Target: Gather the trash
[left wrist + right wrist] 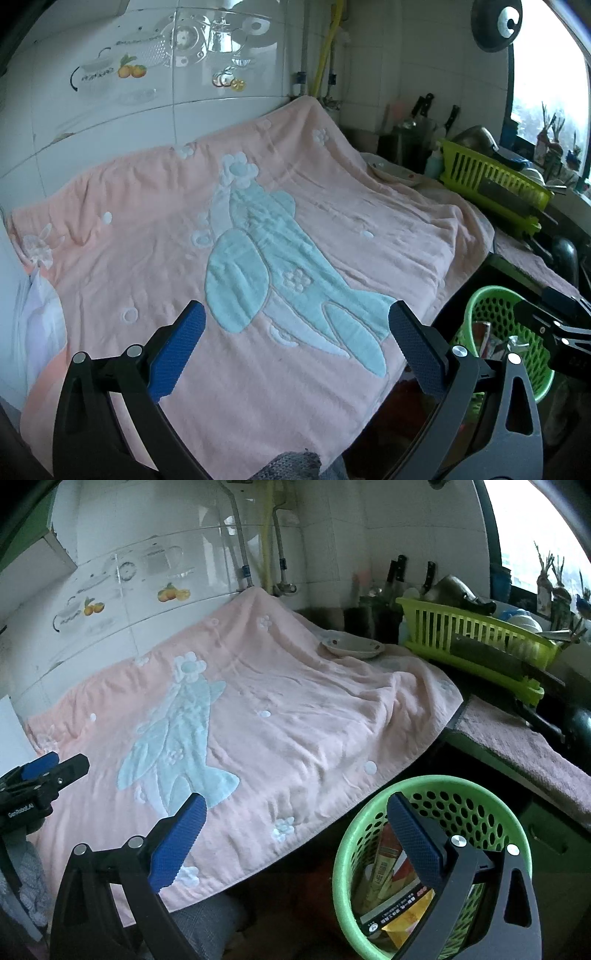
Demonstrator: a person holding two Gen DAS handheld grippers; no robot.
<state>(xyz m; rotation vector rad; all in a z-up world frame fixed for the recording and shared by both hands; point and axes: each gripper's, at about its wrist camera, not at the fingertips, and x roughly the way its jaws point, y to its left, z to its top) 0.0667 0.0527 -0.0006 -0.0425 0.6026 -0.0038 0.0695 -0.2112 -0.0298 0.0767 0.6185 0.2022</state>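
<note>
A green perforated bin stands on the floor below the counter's front right edge and holds several wrappers and cartons. It also shows in the left wrist view. My right gripper is open and empty, its right finger over the bin's mouth. My left gripper is open and empty above the pink towel that covers the counter. No loose trash shows on the towel. The left gripper also shows at the left edge of the right wrist view.
A white plate sits at the towel's back right. A lime dish rack with knives behind it stands to the right, next to a dark sink. A tiled wall runs along the back. A white bag lies at the left.
</note>
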